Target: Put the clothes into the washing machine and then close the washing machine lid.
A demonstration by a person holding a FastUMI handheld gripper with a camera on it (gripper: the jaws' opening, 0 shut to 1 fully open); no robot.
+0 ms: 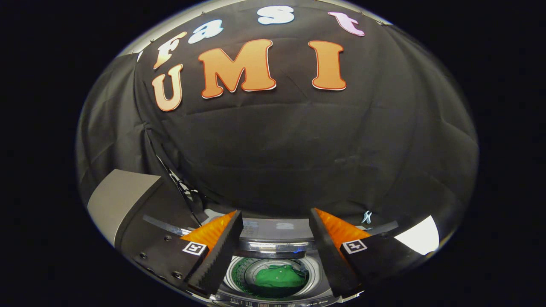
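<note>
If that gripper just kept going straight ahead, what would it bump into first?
Probably the washing machine's back panel, just beyond the open fingers of the gripper; depth is unclear. The green garment lies below, in the drum.

Green cloth garment (279, 276) is lying soft and matt inside the glossy, perforated metal drum (239, 273), below the open gripper (276, 238); the ridged fingers (222, 251) are holding nothing.

The gripper (275, 238) is hanging with its two fingers (222, 251) spread wide apart, the jaws holding nothing between them. Both fingers are slanting inward toward their tips, so the gap is narrowing a little at the far end. Their toothed inner faces are turning toward each other, and nothing is touching either one.
</note>
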